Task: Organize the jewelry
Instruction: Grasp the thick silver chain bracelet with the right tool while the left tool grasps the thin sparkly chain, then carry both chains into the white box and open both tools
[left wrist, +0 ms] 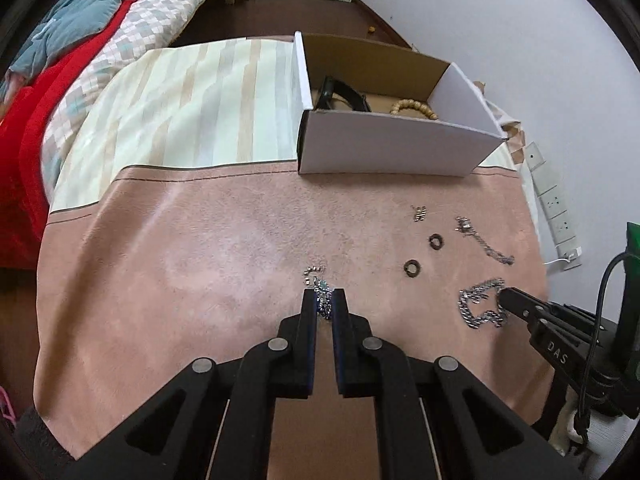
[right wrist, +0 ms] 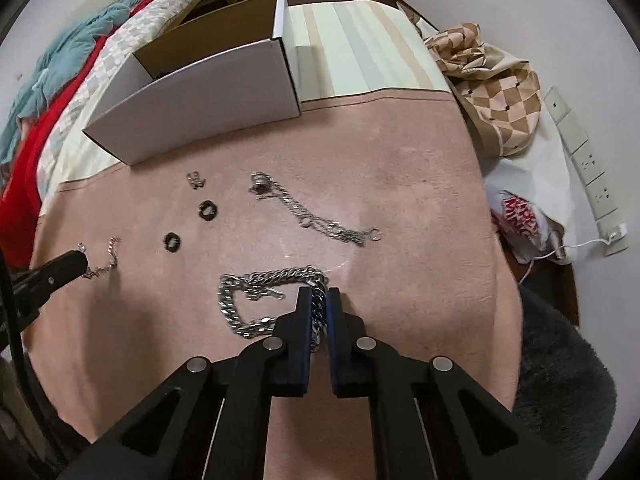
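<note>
- While clamping shut on the thin sparkly chain [left wrist: 322, 296], left gripper [left wrist: 324, 300] pinching it low over the pink cloth [left wrist: 180, 260].
- Right gripper [right wrist: 319, 300] pressing together on the heavy curb chain [right wrist: 256, 300], most of it lying on the cloth.
- Two dark rings [right wrist: 208, 211], small clasp piece [right wrist: 196, 179] and long slim chain [right wrist: 320, 220] waiting beside.
- White box [left wrist: 384, 148] standing beyond, beads [left wrist: 412, 108] inside.
- Risking slippage: dangling links snagging the box wall, or the thin chain sliding from the pads.
</note>
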A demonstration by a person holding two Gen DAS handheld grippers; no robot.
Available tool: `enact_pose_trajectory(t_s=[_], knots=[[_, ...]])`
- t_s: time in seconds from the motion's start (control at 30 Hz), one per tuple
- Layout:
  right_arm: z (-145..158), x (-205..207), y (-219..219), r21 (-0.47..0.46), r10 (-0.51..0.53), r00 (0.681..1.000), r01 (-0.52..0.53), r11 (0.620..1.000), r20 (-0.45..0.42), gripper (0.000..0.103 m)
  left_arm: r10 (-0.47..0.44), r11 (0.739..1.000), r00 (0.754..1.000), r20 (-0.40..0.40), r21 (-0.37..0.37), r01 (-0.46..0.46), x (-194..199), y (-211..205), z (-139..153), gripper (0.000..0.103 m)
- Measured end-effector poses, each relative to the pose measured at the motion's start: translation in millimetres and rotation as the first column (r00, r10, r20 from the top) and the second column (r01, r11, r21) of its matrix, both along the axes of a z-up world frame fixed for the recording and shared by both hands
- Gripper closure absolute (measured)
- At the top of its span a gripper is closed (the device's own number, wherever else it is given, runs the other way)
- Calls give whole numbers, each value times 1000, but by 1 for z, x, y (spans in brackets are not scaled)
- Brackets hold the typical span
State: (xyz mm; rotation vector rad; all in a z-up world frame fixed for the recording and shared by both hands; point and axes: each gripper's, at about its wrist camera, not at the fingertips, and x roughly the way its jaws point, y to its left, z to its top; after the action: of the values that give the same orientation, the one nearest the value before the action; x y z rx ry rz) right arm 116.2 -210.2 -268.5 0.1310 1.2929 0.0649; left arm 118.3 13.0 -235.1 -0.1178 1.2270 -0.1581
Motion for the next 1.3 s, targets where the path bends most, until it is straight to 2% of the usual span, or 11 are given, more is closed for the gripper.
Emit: enact_pose_trajectory(t_s=[0.17, 0.4, 0.63, 0.77, 0.93, 1.13, 1.3], knots=[[27, -7, -1, 95, -20, 998, 15, 995, 60, 100, 1, 999, 999, 42, -45, 1, -9, 12, 26, 99], [84, 2, 4, 195, -8, 988, -22, 980, 151, 100, 2, 994, 992, 128, -106, 11, 17, 9, 76, 99], [142, 43, 8, 228, 36, 969, -94, 969, 246, 100, -17, 990, 979, 205, -137, 45, 61, 1, 121, 99], [161, 80, 14, 212, 63, 958, -126, 969, 281, 100, -37, 989, 973, 228, -130, 68, 96, -7, 130, 99], [154, 137, 22, 194, 97, 963, -149, 970, 253, 100, -58, 988, 980, 190, -131, 84, 144, -16, 116, 99], [116, 189, 30, 169, 119, 977, -149, 974, 174, 100, -92, 987, 990, 110, -119, 105, 191, -26, 79, 99], [92, 212, 30, 159, 113, 984, -134, 978, 138, 100, -101, 987, 993, 59, -118, 108, 214, -29, 58, 98]])
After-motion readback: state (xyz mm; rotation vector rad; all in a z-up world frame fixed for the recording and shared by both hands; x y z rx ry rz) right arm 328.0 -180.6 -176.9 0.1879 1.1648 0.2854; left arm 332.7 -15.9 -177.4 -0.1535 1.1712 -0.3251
